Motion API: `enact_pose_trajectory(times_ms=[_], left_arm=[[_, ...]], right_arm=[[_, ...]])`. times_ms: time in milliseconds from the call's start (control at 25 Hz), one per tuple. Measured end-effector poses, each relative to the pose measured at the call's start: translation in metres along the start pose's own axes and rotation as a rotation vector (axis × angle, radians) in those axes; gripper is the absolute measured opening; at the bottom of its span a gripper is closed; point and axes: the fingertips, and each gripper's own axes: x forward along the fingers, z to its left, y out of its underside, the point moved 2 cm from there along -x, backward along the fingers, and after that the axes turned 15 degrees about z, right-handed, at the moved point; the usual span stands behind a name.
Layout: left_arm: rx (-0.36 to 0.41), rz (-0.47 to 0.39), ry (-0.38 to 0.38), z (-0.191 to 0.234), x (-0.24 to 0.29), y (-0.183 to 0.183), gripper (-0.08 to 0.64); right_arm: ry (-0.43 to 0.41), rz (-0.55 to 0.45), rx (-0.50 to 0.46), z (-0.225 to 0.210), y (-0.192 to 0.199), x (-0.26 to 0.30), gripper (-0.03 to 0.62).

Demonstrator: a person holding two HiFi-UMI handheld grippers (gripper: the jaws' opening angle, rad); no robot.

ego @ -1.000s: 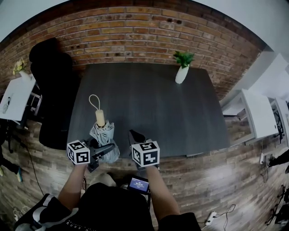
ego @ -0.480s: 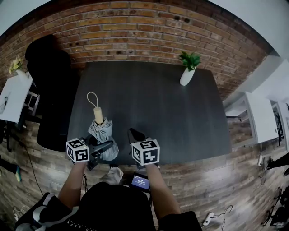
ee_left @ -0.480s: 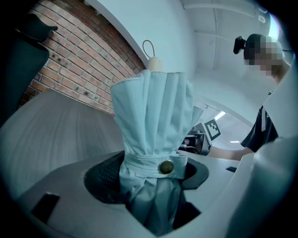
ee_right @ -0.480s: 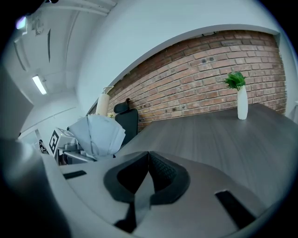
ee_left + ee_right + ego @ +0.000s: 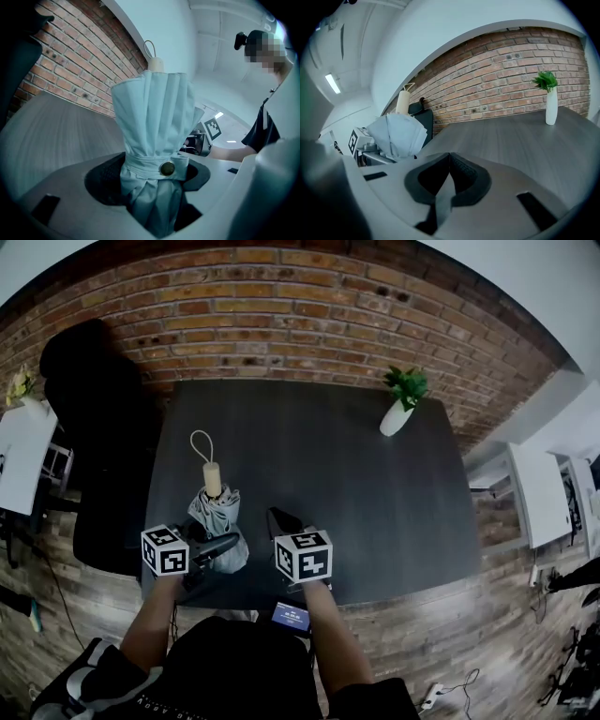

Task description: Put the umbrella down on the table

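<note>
A folded pale grey umbrella [image 5: 217, 519] with a wooden handle [image 5: 213, 480] and a cord loop sticks out of my left gripper [image 5: 221, 544], handle end pointing away from me. It is over the near left part of the dark table [image 5: 328, 456]. In the left gripper view the jaws are shut on the umbrella [image 5: 154, 122] just below its buttoned strap [image 5: 167, 168]. My right gripper [image 5: 281, 521] is beside it on the right, apart from it. The right gripper [image 5: 449, 160] has its pads together, with nothing between them. The umbrella [image 5: 396, 133] shows at the left of that view.
A small plant in a white vase [image 5: 397, 414] stands at the table's far right corner, in front of a brick wall. A black chair [image 5: 94, 427] is left of the table. A white desk [image 5: 548, 493] stands to the right. A small lit device [image 5: 289, 617] is at my waist.
Both grippers and the umbrella have moved forward, from the table's front edge to over its near part. The left grip on the umbrella is the same, and the right jaws stay together.
</note>
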Motion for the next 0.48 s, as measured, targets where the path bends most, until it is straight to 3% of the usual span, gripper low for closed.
enact_pose_trajectory(times_ms=[480], left_arm=[[-0.018, 0.036, 0.027, 0.039, -0.002, -0.006, 0.293]], right_arm=[[0.013, 0.017, 0.038, -0.001, -0.018, 0.032, 0.009]])
